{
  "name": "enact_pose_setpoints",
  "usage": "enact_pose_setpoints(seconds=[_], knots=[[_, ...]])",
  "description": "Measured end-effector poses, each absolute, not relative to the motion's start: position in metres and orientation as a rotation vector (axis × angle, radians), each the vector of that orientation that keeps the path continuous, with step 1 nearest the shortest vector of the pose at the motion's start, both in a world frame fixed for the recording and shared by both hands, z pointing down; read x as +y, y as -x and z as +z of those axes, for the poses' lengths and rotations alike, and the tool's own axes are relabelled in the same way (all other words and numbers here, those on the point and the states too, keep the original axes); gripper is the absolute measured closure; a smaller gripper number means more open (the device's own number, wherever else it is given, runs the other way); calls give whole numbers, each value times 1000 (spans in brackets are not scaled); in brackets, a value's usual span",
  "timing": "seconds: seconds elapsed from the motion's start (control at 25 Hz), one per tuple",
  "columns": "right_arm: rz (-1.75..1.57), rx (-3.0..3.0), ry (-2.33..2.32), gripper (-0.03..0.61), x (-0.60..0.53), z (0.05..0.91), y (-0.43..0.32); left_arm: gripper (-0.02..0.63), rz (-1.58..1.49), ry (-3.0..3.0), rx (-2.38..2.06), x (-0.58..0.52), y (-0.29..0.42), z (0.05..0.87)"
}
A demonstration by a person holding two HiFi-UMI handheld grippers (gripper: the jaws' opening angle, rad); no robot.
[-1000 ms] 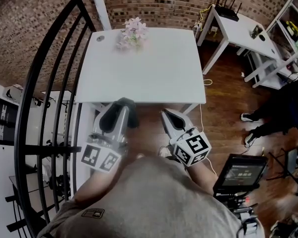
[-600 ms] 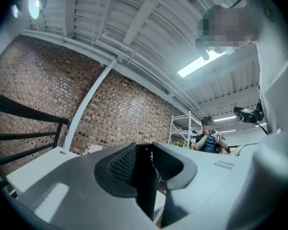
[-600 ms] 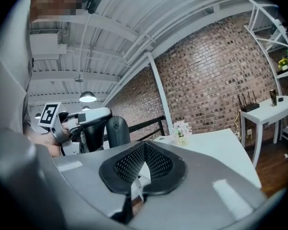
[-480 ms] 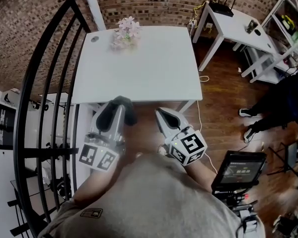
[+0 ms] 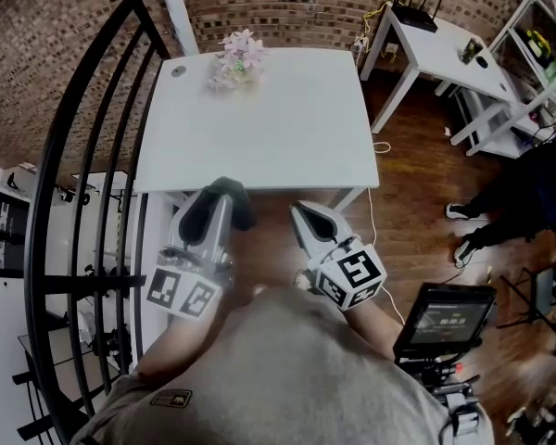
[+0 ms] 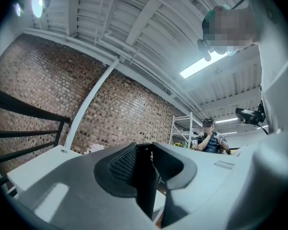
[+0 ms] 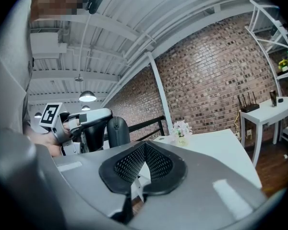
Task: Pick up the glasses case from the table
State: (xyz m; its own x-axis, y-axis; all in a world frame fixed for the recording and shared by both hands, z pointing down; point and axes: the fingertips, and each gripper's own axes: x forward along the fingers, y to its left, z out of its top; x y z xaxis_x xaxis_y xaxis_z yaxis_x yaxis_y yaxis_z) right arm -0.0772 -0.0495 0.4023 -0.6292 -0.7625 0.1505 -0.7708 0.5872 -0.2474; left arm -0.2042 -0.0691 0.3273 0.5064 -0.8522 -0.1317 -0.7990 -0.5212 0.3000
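My left gripper (image 5: 218, 207) is shut on the dark oval glasses case (image 5: 227, 191), held in the air just off the near edge of the white table (image 5: 259, 128). In the left gripper view the case (image 6: 144, 186) shows as a dark slab pinched between the mesh pads of the left gripper (image 6: 146, 150). The right gripper view shows the case (image 7: 116, 131) upright in the left gripper's jaws. My right gripper (image 5: 306, 216) hangs beside it to the right, shut with nothing in it; its pads meet at the tip (image 7: 141, 150).
A small pot of pale flowers (image 5: 236, 58) stands at the table's far edge. A black railing (image 5: 83, 156) curves along the left. To the right are a second white table (image 5: 435, 44), white shelves (image 5: 537, 54), a person (image 5: 528, 202) and a monitor (image 5: 445, 318).
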Motion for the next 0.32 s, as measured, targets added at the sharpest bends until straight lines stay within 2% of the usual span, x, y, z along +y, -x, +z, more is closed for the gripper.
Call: enact_pose_setpoints(seconds=[0.32], knots=[[447,-2786,-1352,568,-48,403,78,511,-400,-2533,-1426,-67,209,327]])
